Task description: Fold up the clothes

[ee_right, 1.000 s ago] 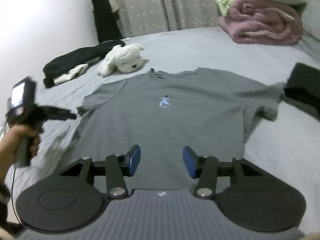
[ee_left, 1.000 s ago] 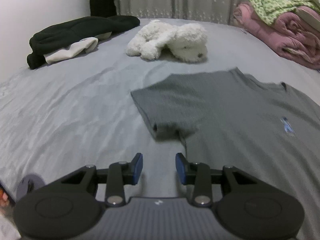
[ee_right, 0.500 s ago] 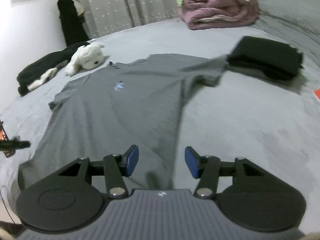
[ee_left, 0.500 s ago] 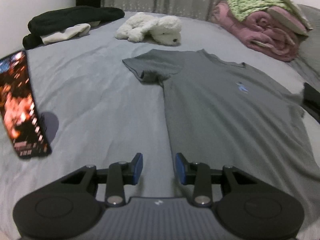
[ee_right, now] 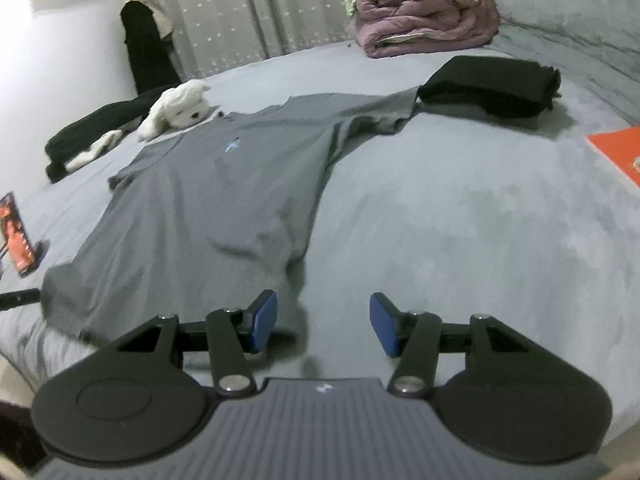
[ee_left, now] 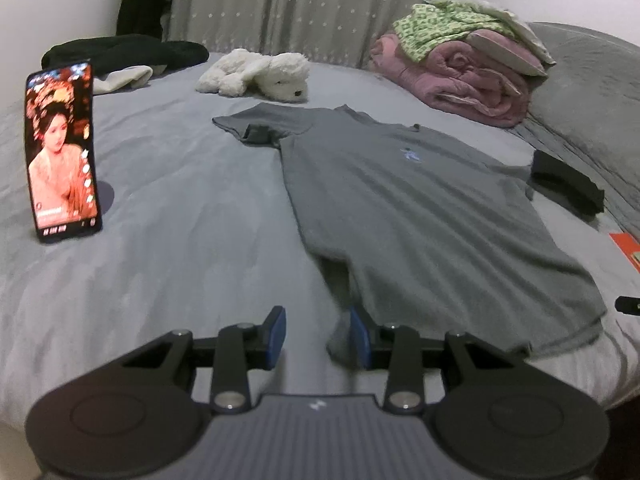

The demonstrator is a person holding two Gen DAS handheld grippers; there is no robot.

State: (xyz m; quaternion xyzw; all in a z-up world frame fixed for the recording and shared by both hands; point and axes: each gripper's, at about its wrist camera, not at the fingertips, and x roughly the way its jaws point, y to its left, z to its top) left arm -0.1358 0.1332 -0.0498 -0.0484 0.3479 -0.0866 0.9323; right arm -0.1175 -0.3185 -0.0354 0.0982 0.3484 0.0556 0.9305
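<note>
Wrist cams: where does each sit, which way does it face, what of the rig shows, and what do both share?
Left wrist: behind the left tool, open, looking across the bed over the grey T-shirt's near left hem corner; phone at left.
Right wrist: behind the right tool, open, at the shirt's near right hem corner; folded black garment beyond.
Shared: shirt, white plush dog, pink blanket, phone.

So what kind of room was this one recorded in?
Most likely a bedroom: a wide bed in grey sheet, a rolled pink duvet by the curtain, a white plush dog.
</note>
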